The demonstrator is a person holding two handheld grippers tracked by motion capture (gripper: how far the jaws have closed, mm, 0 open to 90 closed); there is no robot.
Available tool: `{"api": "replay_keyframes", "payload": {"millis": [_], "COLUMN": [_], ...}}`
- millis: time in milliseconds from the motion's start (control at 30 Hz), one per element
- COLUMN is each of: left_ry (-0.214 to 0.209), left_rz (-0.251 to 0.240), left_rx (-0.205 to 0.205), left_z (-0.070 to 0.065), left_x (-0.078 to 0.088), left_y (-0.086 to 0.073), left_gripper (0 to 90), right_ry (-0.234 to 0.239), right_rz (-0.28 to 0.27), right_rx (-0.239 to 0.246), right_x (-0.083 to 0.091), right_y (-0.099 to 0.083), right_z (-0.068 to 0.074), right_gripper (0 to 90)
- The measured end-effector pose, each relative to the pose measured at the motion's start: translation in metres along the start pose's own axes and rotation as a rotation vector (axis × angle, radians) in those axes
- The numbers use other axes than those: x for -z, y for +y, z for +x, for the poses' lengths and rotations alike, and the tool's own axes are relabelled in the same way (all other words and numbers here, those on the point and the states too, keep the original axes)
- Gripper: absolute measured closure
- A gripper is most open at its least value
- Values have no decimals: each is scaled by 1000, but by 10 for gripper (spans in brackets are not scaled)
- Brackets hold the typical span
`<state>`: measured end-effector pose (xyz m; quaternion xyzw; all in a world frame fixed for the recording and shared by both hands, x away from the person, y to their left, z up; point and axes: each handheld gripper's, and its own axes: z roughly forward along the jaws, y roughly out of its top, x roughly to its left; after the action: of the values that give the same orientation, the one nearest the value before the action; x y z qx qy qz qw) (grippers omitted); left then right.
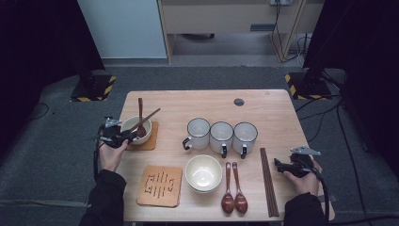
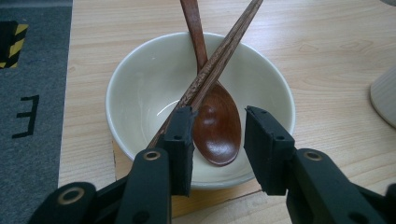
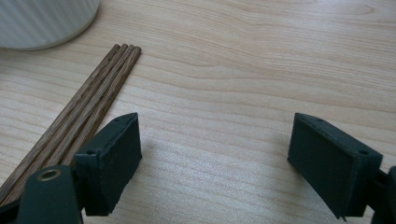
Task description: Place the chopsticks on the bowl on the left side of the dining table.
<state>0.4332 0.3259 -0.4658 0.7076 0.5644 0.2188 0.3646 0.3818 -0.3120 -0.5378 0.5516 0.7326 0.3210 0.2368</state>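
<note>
At the table's (image 1: 263, 106) left edge we see the left tongs (image 2: 215, 135) spread just over the near rim of the cream bowl (image 2: 140, 93), nothing pinched; the chopsticks (image 2: 215, 63) lie against the left pad, the wooden spoon (image 2: 217, 123) rests in the bowl between the pads. The right tongs (image 3: 212, 154) sit spread wide over bare wood, spare chopsticks (image 3: 88, 105) just beside them.

Chopsticks (image 2: 212, 65) (crossing spoon (image 2: 215, 122)) in bowl (image 2: 135, 93)

A cream bowl (image 2: 140, 93) holds a reddish-brown spoon (image 2: 217, 123) and dark-grained chopsticks (image 2: 210, 70) on the pale wood-grain bench (image 2: 327, 42).
</note>
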Motion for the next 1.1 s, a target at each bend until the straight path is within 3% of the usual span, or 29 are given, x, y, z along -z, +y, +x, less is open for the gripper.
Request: {"api": "replay_keyframes", "payload": {"millis": [200,500,667,800,1000,1033,1100], "left_ry": [-9,-35,-18,5,24,39,34], "left_rz": [-8,-70,-89,-102,-109,-100,-93], "left_rx": [0,-23,-12,-16,12,-4,5], "left_z": [-2,-15,-15,-17,-14,-14,-14], "left_x": [3,9,2,-5,-17,-20,-24], "left_y": [1,19,26,31,37,38,38], "left_gripper": [599,560,544,509,475,468,459], "right_ry": [0,2,-1,-2,-2,-2,-11], "right_rz": [0,1,10,13,14,14,27], "right_rx": [-1,0,-2,-1,0,2,-6], "right_x": [0,0,-1,-1,-1,-1,-3], "right_y": [0,0,0,1,1,1,1], "right_z": [0,0,0,-1,0,-1,0], "right_gripper": [172,171,115,110,108,105,38]}}
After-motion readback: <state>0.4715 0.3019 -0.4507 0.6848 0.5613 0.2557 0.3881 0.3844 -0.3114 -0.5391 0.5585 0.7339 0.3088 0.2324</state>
